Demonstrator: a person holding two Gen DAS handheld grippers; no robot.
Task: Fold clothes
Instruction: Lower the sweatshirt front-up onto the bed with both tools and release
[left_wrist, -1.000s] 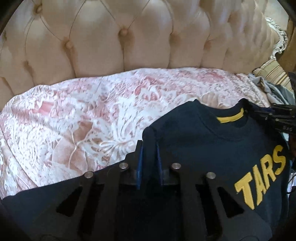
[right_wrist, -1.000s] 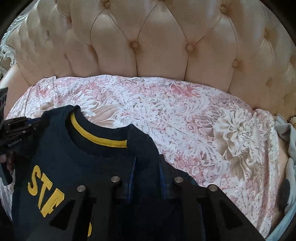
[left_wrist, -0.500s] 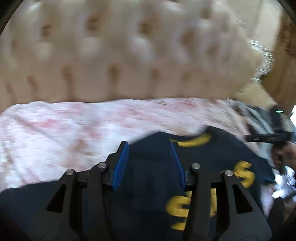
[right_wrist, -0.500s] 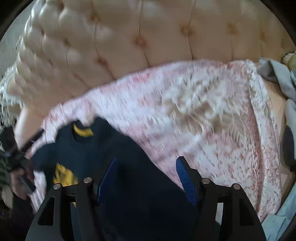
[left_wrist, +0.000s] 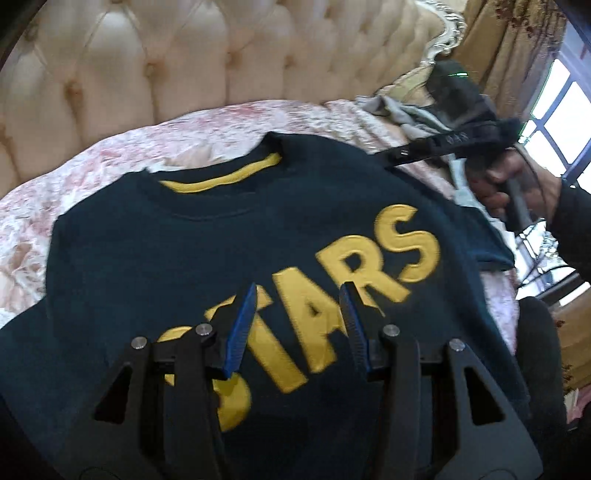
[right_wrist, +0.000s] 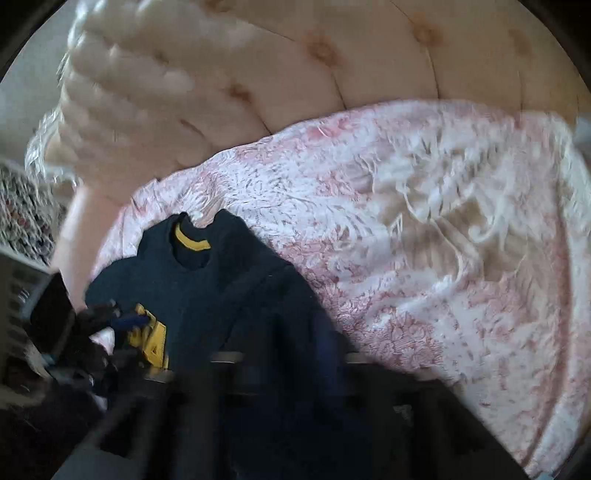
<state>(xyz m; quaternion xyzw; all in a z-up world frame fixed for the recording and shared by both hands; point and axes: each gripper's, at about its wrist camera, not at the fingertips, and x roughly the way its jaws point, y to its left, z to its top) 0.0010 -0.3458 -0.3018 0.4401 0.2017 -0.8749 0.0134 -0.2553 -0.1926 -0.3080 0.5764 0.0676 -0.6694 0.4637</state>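
Left wrist view is showing one tufted cream headboard rising behind one bed, which is wearing a pink-and-white floral bedspread. One navy sweatshirt is lying face up across that bedspread, its yellow-lined collar pointing toward the headboard and its yellow lettering reading STARS. One small heap of grey clothes is sitting near the bed's right end, beyond the sweatshirt's shoulder.

Two hand-held grippers are showing. The left hand-held gripper is hovering over the lettering with its blue-padded fingers standing partly spread; nothing is sitting between them and they are not pressing on the cloth. The right hand-held gripper, carried by a hand in a dark sleeve, is reaching to the sweatshirt's right shoulder edge. Its jaws are closing, and they seem to be nipping the navy fabric there, though blur is making that contact hard to confirm.

Right wrist view is blurring heavily: the same sweatshirt is lying at lower left on the bedspread, and the gripper's own dark fingers are smearing into the navy cloth.
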